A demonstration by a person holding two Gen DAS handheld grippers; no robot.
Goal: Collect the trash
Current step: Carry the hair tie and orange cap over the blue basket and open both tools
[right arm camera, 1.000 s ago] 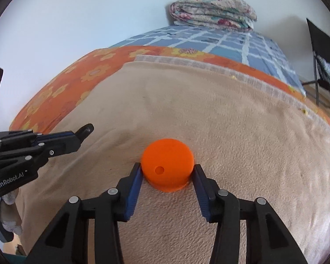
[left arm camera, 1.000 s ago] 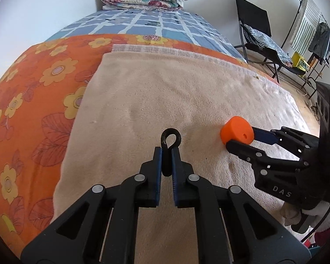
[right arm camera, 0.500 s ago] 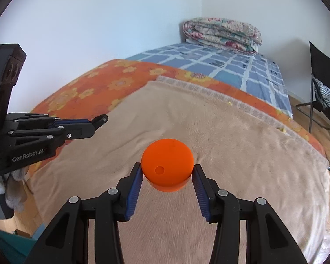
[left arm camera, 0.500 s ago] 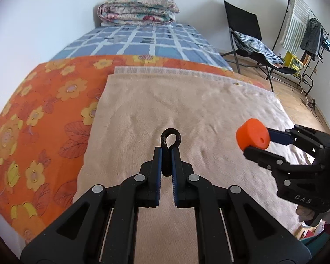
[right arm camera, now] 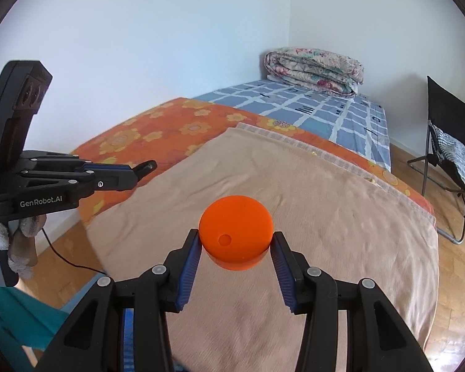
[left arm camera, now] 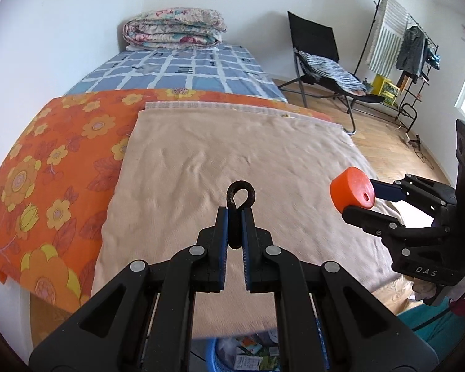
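Observation:
My left gripper [left arm camera: 235, 217] is shut on a small dark metal ring [left arm camera: 240, 197], held in the air above the near end of the beige blanket [left arm camera: 232, 142]. It also shows at the left of the right wrist view [right arm camera: 145, 167]. My right gripper [right arm camera: 236, 241] is shut on an orange round cap [right arm camera: 235, 229] with a small hole in its face, also held above the blanket. In the left wrist view the cap [left arm camera: 352, 191] and right gripper [left arm camera: 365, 203] are at the right. A blue basket [left arm camera: 248, 353] holding wrappers shows below the bed's end.
The bed has an orange flowered sheet [left arm camera: 52, 155], a blue checked sheet [left arm camera: 176, 71] and a folded quilt [left arm camera: 173, 31] at its head. A black chair [left arm camera: 322, 62] and a clothes rack [left arm camera: 400, 49] stand on the wood floor at right. A black cable [right arm camera: 68, 260] lies on the floor.
Both grippers have lifted and pulled back from the blanket toward the bed's near end, each still holding its object. The floor and the blue basket have come into view.

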